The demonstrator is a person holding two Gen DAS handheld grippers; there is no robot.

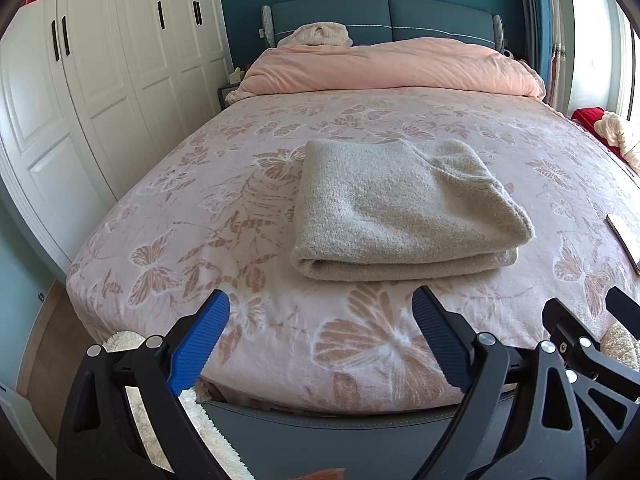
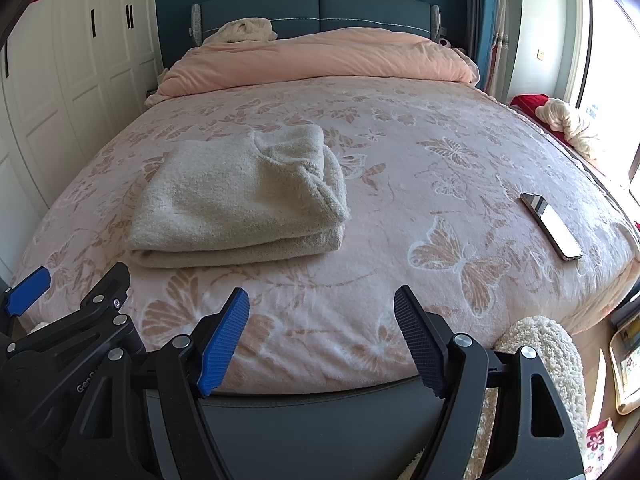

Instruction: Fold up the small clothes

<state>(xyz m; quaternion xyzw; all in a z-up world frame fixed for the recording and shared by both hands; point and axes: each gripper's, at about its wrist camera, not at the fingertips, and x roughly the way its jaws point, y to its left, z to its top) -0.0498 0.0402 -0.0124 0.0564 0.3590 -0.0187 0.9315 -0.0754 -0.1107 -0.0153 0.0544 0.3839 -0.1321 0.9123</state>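
A beige knitted sweater (image 1: 400, 208) lies folded into a thick rectangle on the pink butterfly bedspread (image 1: 224, 216). In the right wrist view the same sweater (image 2: 240, 200) sits left of centre on the bedspread (image 2: 420, 168). My left gripper (image 1: 322, 308) hovers over the foot of the bed, open, with nothing between its blue pads, a short way in front of the sweater. My right gripper (image 2: 322, 304) is beside it to the right, also open and empty. The left gripper (image 2: 72, 284) shows at the lower left edge of the right wrist view.
A phone (image 2: 551, 226) lies on the bedspread at the right. A rolled pink duvet (image 1: 392, 66) and a cream garment (image 1: 318, 34) sit by the blue headboard. White wardrobes (image 1: 80, 92) line the left wall. A fluffy cream rug (image 2: 548, 356) lies by the bed's foot.
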